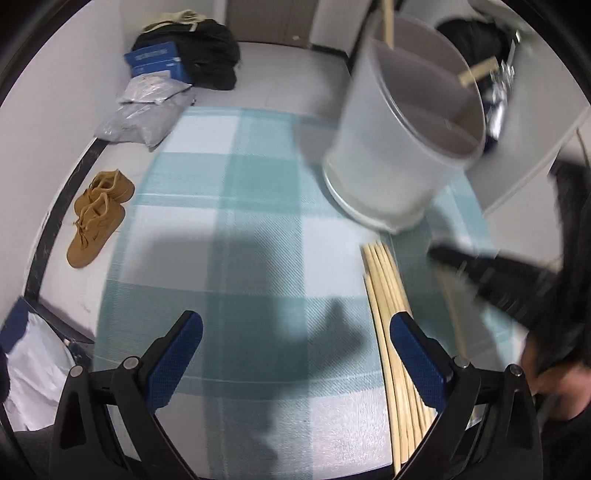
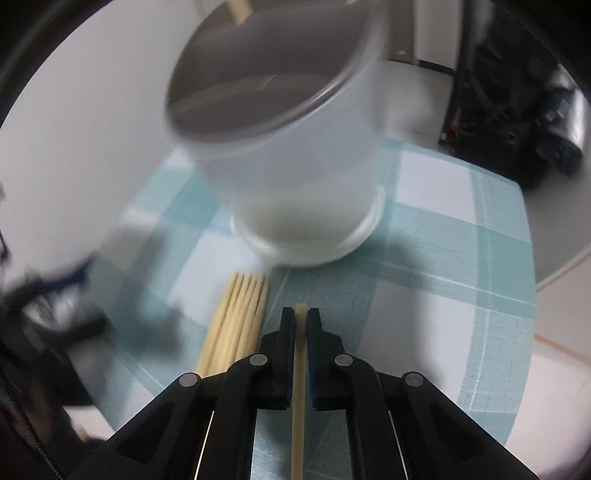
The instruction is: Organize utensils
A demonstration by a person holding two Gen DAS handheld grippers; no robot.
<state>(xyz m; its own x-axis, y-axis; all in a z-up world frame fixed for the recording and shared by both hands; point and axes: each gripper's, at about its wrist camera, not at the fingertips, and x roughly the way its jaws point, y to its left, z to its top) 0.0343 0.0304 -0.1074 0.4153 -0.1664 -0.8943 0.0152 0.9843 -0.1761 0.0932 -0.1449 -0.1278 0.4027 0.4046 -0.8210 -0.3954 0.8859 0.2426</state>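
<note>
One chopstick (image 2: 300, 332) was clamped in right tool (image 2: 300, 325), lengthwise btwn pads, prob for drop into white cup (image 2: 295, 155) w/ sticks already in | left tool (image 1: 295, 354) gaped empty over checked cloth (image 1: 240, 221) | rest of bundle (image 1: 388, 295) lay beside cup, w/in reach

Cup (image 2: 291, 177) sitting on mat (image 2: 443, 258), two sticks (image 1: 388, 22) standing in it; chopstick bundle (image 2: 236, 317) lying just before cup, shoes (image 1: 98, 218) lying off mat's left.
</note>
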